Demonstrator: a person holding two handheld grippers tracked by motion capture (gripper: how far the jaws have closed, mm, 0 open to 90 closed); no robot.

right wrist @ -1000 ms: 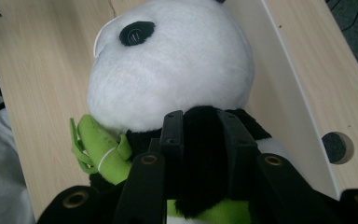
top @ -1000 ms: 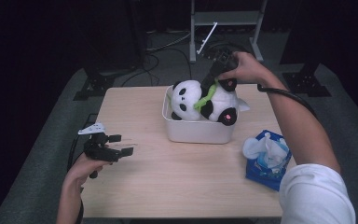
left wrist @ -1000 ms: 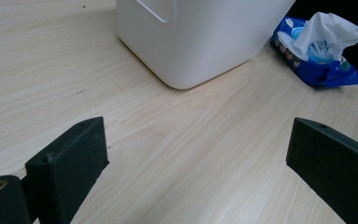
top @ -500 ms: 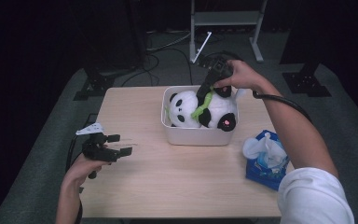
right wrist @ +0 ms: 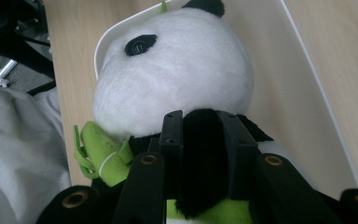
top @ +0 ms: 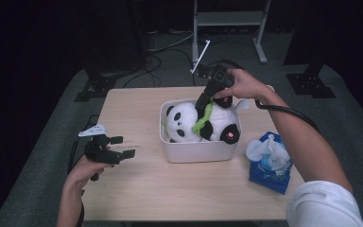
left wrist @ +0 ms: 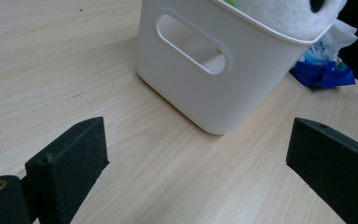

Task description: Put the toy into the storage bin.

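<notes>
Right tool lowered panda deeper into bin.

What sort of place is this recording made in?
Probably a lab or studio set up for recording, not a home. A small wooden table stands on grey carpet against a black surround, with loose cables and a metal stand behind it. On the table: a bin, a panda, tissues.

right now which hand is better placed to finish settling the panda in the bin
Right. The right gripper is already shut on the panda's black limb, over the white bin. The left gripper sits open on the table, off to the bin's side, holding nothing.
</notes>
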